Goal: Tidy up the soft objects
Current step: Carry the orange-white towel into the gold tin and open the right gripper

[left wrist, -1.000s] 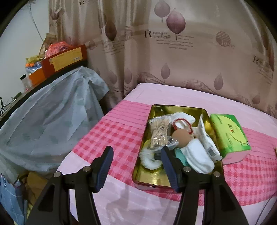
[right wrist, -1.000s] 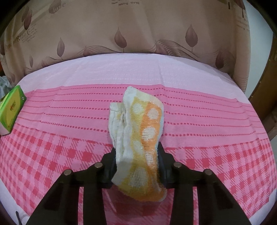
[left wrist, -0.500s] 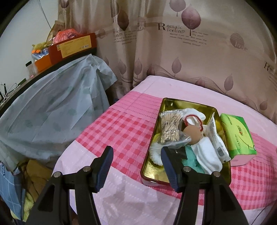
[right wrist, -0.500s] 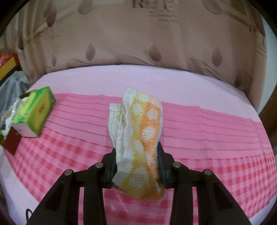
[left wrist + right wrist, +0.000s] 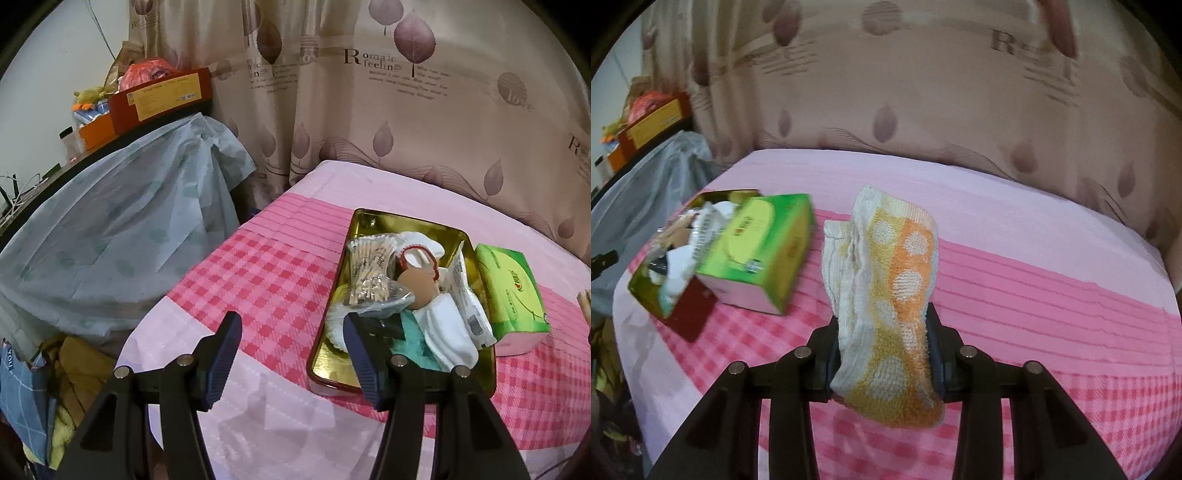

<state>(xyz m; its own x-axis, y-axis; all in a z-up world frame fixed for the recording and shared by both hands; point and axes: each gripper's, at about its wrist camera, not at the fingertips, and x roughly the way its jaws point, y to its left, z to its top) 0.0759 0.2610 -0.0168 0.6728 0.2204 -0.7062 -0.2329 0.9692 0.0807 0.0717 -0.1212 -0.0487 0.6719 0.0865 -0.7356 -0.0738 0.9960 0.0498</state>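
Pink checked bedding covers the surface, with a beige leaf-print curtain hanging behind it. On that bedding lies a gold tin tray, the landmark for everything else. Inside the tray sit a bag of cotton swabs, a brown egg-shaped thing, a red loop, white soft pieces and a teal cloth (all heaped together, touching). A green tissue box lies just beside the tray's right edge, touching or nearly so. Left of the tray, off the bedding, a pale blue cover drapes over furniture.

The left gripper hovers before the tray's near left corner, its jaws spread wide with nothing between them. The right gripper is well to the right of the tray, beyond the tissue box, its jaws clamped on a folded orange-and-yellow dotted towel that stands up above the fingers, off the bedding.
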